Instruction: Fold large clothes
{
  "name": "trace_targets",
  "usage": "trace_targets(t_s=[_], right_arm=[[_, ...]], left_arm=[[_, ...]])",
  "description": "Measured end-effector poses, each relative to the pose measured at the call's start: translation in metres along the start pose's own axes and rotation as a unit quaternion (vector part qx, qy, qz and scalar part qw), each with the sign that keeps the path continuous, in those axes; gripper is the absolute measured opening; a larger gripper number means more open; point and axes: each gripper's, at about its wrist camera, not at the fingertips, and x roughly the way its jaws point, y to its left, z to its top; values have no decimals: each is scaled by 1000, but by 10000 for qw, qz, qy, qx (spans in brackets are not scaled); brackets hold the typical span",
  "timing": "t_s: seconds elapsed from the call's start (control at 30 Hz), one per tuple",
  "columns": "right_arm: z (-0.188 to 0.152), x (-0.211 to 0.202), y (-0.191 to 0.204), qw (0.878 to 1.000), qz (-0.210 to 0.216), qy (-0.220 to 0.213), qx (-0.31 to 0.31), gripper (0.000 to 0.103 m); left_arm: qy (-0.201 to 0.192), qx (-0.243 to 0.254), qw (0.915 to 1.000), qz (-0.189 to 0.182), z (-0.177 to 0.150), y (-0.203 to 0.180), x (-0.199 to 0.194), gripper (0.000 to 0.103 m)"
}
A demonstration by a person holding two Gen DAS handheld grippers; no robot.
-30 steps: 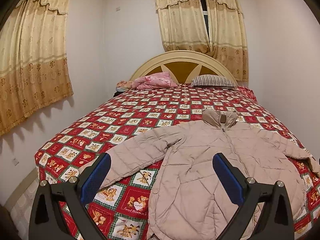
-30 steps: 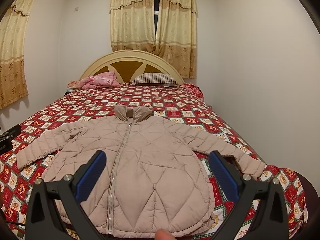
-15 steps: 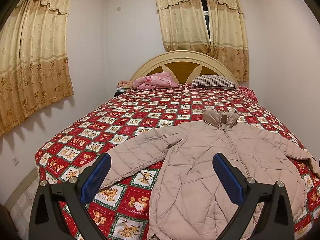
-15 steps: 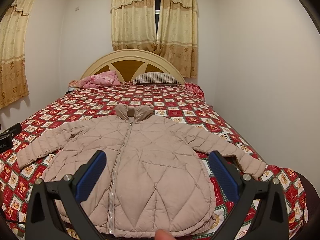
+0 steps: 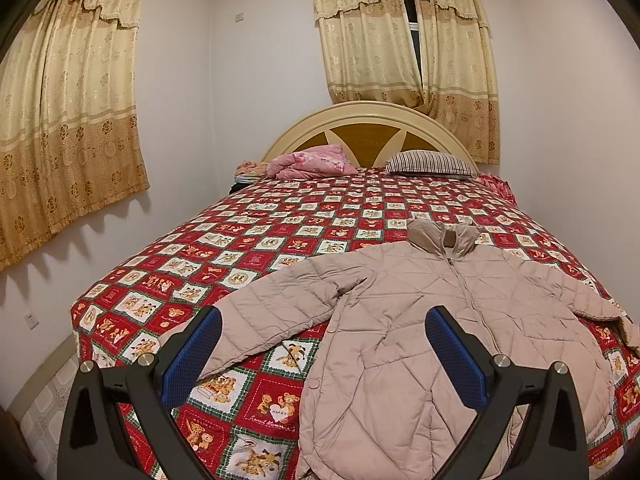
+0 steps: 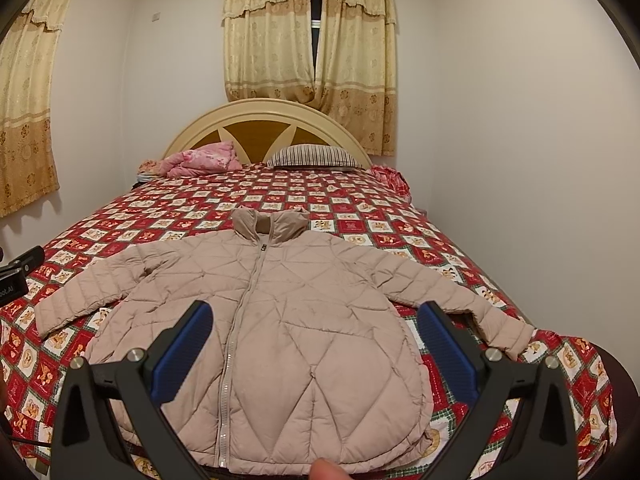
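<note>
A beige quilted puffer jacket (image 6: 280,320) lies flat, zipped and face up, near the foot of the bed, sleeves spread to both sides. It also shows in the left wrist view (image 5: 432,320). My left gripper (image 5: 320,348) is open and empty, held above the jacket's left sleeve (image 5: 276,312) and side. My right gripper (image 6: 314,340) is open and empty, held above the jacket's lower body. The jacket's right sleeve (image 6: 472,304) reaches toward the bed's right edge.
The bed has a red patchwork bear quilt (image 5: 288,240). A pink blanket (image 5: 312,160) and a striped pillow (image 5: 432,162) lie by the headboard (image 6: 264,120). Walls stand close on both sides; curtains (image 5: 68,100) hang on the left. A fingertip (image 6: 326,470) shows at the bottom edge.
Both grippers have shifted slightly; the jacket sits a little lower in the right wrist view. Nothing was grasped or moved.
</note>
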Motion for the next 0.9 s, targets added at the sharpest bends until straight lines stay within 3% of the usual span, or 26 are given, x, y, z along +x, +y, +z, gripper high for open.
trace_targets(t_s=[0.57, 0.7, 0.9], right_arm=[[-4, 3, 3, 9999, 101, 29, 9, 103], [-11, 26, -19, 9999, 32, 102, 115, 103], [-29, 78, -96, 9940, -756, 554, 556, 103]], left_arm=[[66, 9, 9999, -79, -8, 4, 4, 102], [167, 47, 9997, -173, -13, -3, 23, 102], [341, 378, 9987, -30, -18, -29, 80, 102]])
